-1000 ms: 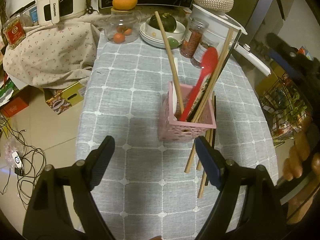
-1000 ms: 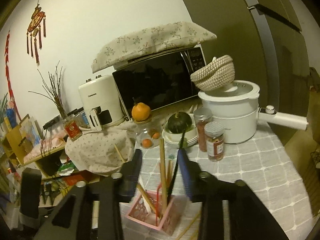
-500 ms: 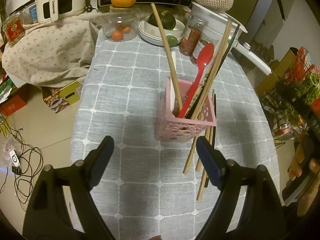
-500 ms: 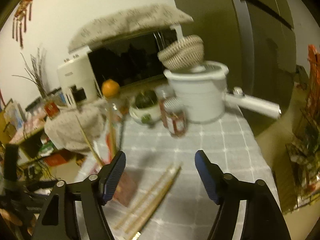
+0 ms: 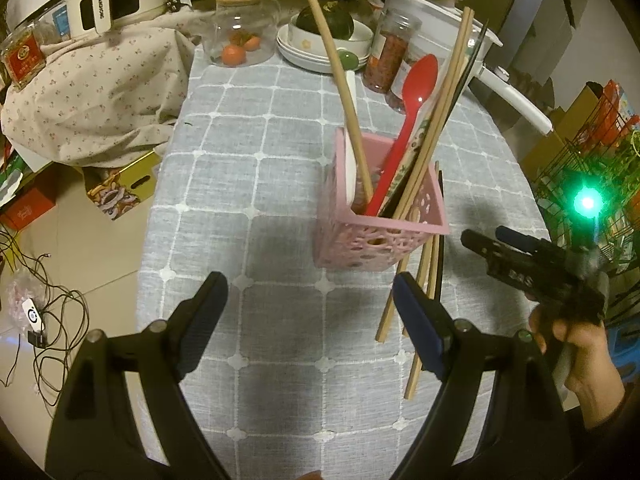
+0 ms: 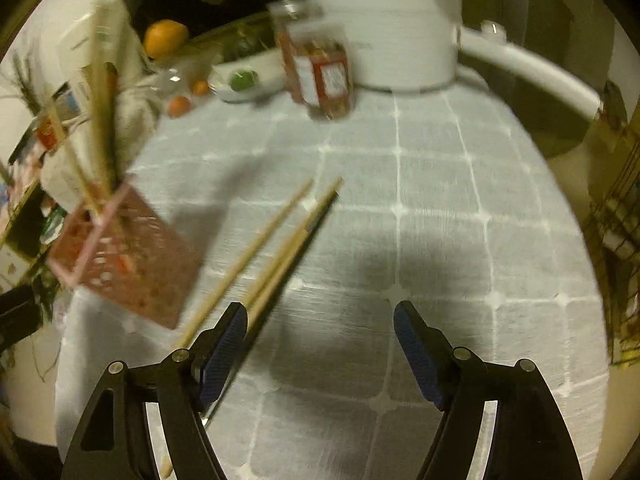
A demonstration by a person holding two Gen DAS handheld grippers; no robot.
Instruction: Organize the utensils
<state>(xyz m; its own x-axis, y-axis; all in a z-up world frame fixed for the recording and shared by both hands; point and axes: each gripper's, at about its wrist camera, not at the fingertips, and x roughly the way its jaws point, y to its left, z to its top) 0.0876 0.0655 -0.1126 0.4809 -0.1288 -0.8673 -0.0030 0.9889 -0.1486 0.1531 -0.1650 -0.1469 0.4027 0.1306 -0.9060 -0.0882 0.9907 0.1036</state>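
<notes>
A pink perforated utensil basket [image 5: 376, 236] stands on the grey checked tablecloth [image 5: 256, 184]. It holds a red spoon [image 5: 404, 128], a white utensil and several wooden and dark chopsticks. More chopsticks [image 5: 420, 292] lie loose on the cloth to its right, also in the blurred right wrist view [image 6: 276, 240]. My left gripper [image 5: 308, 320] is open and empty in front of the basket. My right gripper [image 6: 320, 344] is open and empty low over the cloth, its left finger beside the loose chopsticks; it also shows in the left wrist view [image 5: 492, 240].
At the back stand a white pot [image 5: 436, 16], two spice jars [image 5: 390, 52], stacked bowls [image 5: 324, 44], a glass jar with an orange on top [image 5: 240, 28]. A floral cloth heap [image 5: 92, 92] lies left. The table's left edge drops to the floor with cables [image 5: 44, 320].
My right gripper has opened wide, swung right and down from above the basket to low over the cloth by the loose chopsticks. My left gripper has drifted slightly closer to the basket.
</notes>
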